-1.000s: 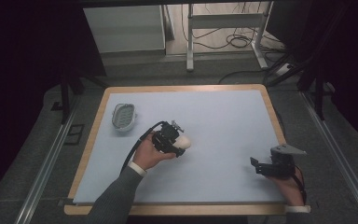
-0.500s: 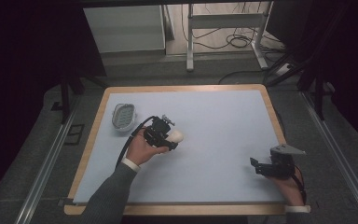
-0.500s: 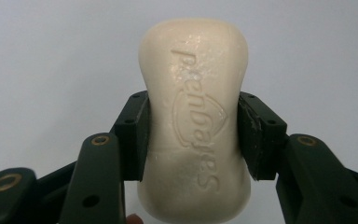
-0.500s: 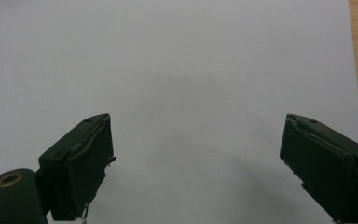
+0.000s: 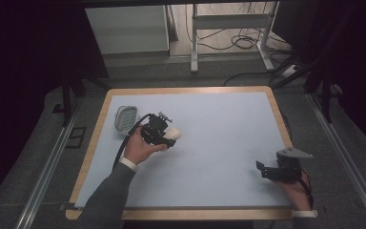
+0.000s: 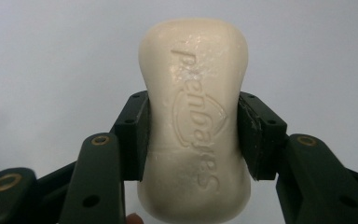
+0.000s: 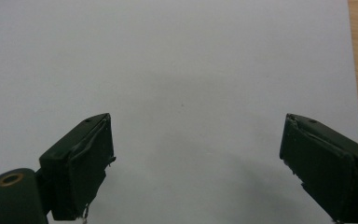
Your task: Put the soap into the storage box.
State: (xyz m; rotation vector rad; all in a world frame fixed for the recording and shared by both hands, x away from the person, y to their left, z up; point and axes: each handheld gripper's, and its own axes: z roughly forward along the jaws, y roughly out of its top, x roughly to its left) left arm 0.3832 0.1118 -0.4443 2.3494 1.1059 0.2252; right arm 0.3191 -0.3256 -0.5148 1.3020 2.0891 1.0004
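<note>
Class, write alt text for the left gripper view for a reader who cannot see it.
A cream bar of soap with embossed lettering is clamped at its waist between the left gripper's two black jaws, above a pale blue table surface.

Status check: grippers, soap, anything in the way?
Left gripper shut on soap. Right gripper open, over bare table. Soap dish beside left hand, nothing blocking.

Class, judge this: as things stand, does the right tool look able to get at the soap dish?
Probably not without moving: the right tool sits far across the table from the soap dish, with the left tool and its soap between.
</note>
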